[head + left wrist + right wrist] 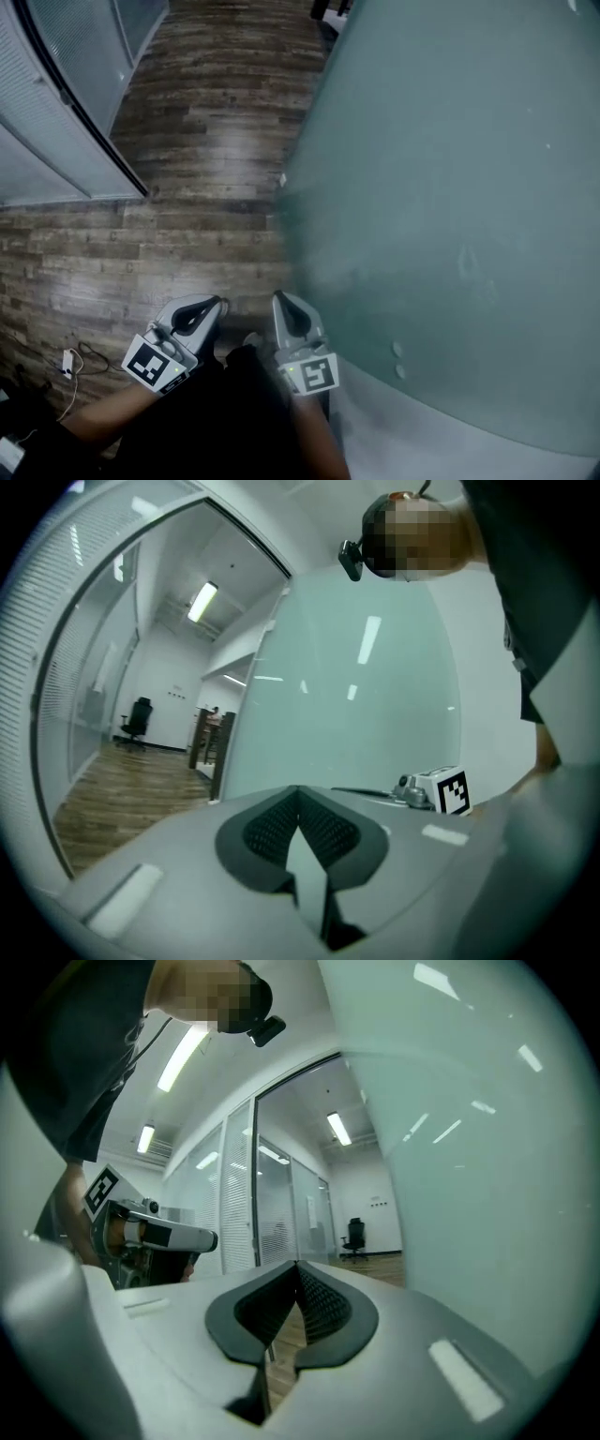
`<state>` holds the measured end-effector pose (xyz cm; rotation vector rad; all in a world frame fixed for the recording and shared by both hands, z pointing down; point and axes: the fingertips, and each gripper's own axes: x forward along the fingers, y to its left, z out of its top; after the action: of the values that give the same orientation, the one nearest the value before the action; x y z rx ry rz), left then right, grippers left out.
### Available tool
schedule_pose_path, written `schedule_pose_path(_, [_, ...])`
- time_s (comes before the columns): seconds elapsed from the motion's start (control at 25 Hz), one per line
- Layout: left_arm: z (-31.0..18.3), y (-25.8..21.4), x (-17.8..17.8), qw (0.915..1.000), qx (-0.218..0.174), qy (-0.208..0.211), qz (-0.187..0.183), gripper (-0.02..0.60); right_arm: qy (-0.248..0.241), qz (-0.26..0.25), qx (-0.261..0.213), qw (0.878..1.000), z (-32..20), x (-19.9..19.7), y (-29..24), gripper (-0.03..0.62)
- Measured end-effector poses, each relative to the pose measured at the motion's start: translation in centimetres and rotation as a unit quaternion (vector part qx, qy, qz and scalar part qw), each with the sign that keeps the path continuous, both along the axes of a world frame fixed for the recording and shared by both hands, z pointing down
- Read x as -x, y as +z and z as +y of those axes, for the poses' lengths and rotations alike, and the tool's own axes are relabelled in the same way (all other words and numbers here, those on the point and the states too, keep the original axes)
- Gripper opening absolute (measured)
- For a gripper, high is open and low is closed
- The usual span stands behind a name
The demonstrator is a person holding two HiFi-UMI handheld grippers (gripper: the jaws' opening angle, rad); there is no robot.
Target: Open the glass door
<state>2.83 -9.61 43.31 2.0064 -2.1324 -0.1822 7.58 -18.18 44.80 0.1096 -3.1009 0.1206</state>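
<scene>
Right of us, the glass door (pixel 450 187) stands over the wooden floor (pixel 206 141).
Our left gripper (pixel 217 303) and right gripper (pixel 279 299) are both closed, empty; the pane seems heavy, slick, best pushed near its edge.

Dim, blurry, glare on glass door (pixel 375 667), fisheye edges

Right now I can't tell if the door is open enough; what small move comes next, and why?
Probably press the right gripper sideways against the glass door to swing it wider: it sits beside the panel's edge, shut on nothing like the left gripper, and no handle shows.
</scene>
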Motion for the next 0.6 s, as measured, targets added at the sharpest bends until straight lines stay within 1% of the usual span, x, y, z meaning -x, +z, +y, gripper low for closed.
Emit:
schedule_pose_path(0.12, [3.3, -0.1, 1.9, 0.9965, -0.002, -0.083, -0.007, 0.000, -0.080, -0.002, -0.003, 0.997, 2.4, 3.5, 0.4, 0.002])
schedule_pose_path(0.2, [5.3, -0.1, 2.9, 0.9916, -0.005, -0.129, -0.005, 0.000, -0.114, -0.009, -0.009, 0.993, 3.6, 5.5, 0.1, 0.002])
schedule_pose_path(0.32, [8.1, -0.2, 4.5, 0.9822, -0.014, -0.187, 0.008, 0.000, -0.154, -0.015, -0.019, 0.988, 5.0, 8.1, -0.1, 0.002])
schedule_pose_path(0.4, [9.4, -0.3, 5.8, 0.9757, -0.024, -0.217, 0.016, 0.000, -0.177, -0.008, -0.037, 0.984, 5.8, 9.6, -0.1, 0.002])
schedule_pose_path(0.48, [10.2, -0.4, 6.9, 0.9701, -0.029, -0.240, 0.017, 0.000, -0.191, -0.006, -0.043, 0.981, 6.6, 10.8, -0.5, 0.002])
schedule_pose_path(0.6, [10.9, -1.1, 8.2, 0.9631, -0.050, -0.264, -0.002, -0.001, -0.191, -0.014, -0.039, 0.981, 7.0, 12.0, -1.5, 0.002])
